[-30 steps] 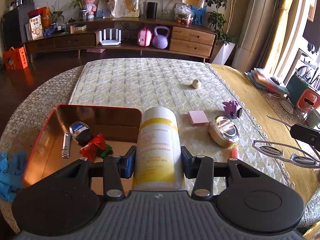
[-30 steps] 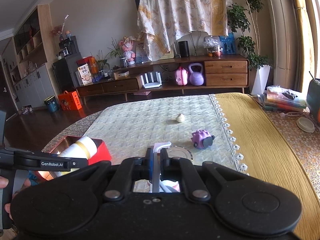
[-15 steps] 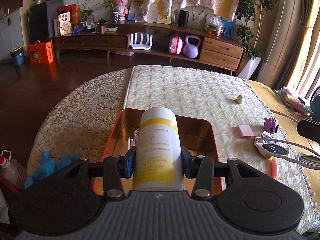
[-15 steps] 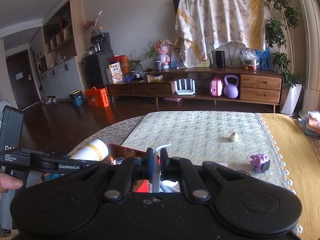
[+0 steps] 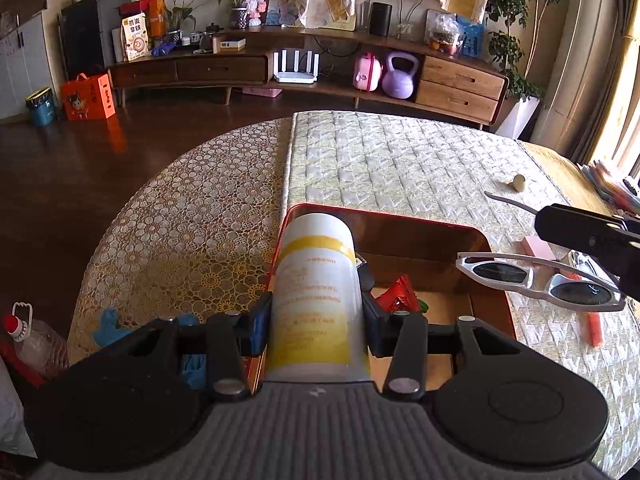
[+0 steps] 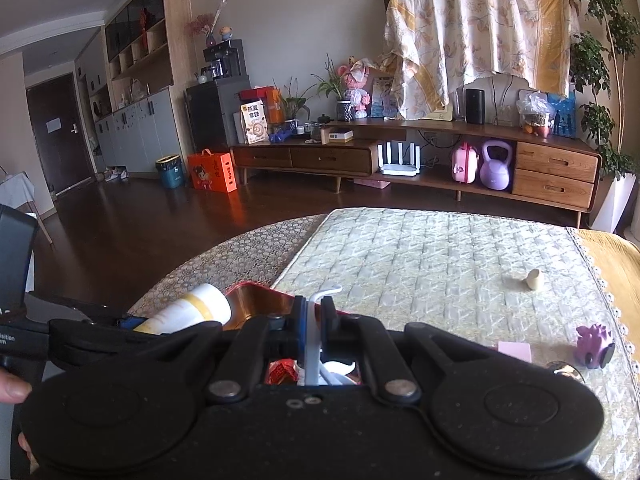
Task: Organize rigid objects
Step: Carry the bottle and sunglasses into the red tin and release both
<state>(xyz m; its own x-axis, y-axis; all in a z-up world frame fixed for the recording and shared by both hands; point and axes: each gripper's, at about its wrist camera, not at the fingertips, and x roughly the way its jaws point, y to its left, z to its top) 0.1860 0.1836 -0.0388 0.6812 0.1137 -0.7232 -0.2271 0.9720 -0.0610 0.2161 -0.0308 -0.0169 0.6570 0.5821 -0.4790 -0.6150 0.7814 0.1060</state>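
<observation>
Big table [image 5: 400, 160] with quilted cloth; red tin [image 5: 476, 236] already holding small bits; left gripper [image 5: 316, 320] squeezing white bottle [image 5: 316, 292] above tin; right gripper [image 6: 310, 320] pinching white sunglasses [image 5: 536, 280] beside it; purple toy [image 6: 594, 346], pink pad [image 6: 516, 351] left outside.

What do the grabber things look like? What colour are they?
Both are mostly black plastic. The left gripper has a grey ribbed plate at its base, two big round black discs, silver rivets on black link bars, and blue pads on its fingers. The right gripper looks alike: black discs, silver rivets, blue pads. White lettering shows on the left gripper's body in the right wrist view.
</observation>
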